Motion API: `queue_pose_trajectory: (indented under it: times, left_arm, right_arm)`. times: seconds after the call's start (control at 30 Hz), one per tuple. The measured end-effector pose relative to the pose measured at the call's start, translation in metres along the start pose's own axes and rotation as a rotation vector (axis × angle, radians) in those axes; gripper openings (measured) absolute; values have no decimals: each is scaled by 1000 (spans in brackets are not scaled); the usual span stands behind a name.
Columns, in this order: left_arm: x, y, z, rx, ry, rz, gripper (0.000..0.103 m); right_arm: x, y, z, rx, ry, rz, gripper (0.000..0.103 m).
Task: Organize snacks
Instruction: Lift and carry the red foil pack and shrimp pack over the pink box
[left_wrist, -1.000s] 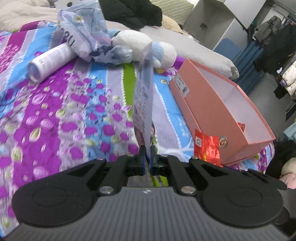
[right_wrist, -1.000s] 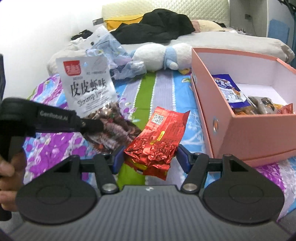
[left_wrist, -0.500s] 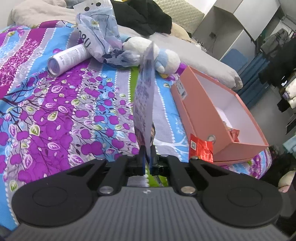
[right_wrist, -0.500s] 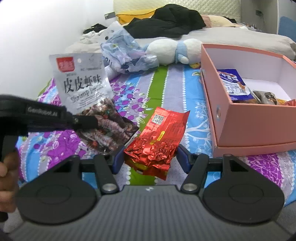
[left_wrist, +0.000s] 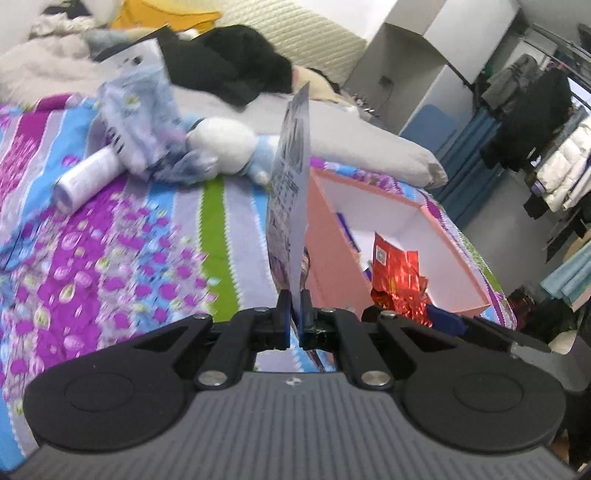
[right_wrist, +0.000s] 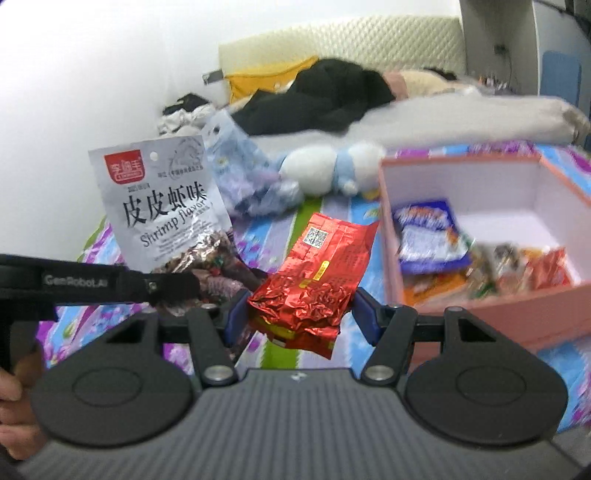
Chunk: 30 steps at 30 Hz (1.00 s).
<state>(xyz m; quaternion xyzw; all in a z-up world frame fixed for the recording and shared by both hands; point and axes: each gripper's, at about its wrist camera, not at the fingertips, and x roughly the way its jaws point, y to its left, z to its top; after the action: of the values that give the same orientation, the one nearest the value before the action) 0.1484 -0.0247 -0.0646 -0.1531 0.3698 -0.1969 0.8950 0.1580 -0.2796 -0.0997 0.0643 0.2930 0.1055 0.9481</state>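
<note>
Left tongs (left_wrist: 294, 308) pinch a shrimp-flavor snack packet (right_wrist: 162, 206) at frame left while right tongs (right_wrist: 301, 314) grip a red foil packet (right_wrist: 314, 277) beside the pink box (right_wrist: 517, 314).

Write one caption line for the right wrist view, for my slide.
Right gripper holds a red foil packet beside the pink box of snacks; left gripper lifts a shrimp-flavor bag.

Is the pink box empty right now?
No, the pink box already holds several snack packets, including a blue and white packet leaning against its left wall.
</note>
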Motion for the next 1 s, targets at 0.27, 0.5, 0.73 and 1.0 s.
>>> queue_pose_trajectory:
  times: [0.27,0.5,0.73,1.0]
  left_arm:
    - [13,-46,44,67,-45,-68,4]
    - [33,-82,80,101,-56,-122,4]
    - [72,-115,102,142,-11,-147,4]
    - [150,-137,113,159,97,-131,4]
  right_arm:
    - [-19,-23,43,-14,-117,-50,63]
    - [-36,-53,78,37,-177,-68,63]
    - [-30,-91,94,69,-194,-114,63]
    - [0,-146,88,143,-135,-173,63]
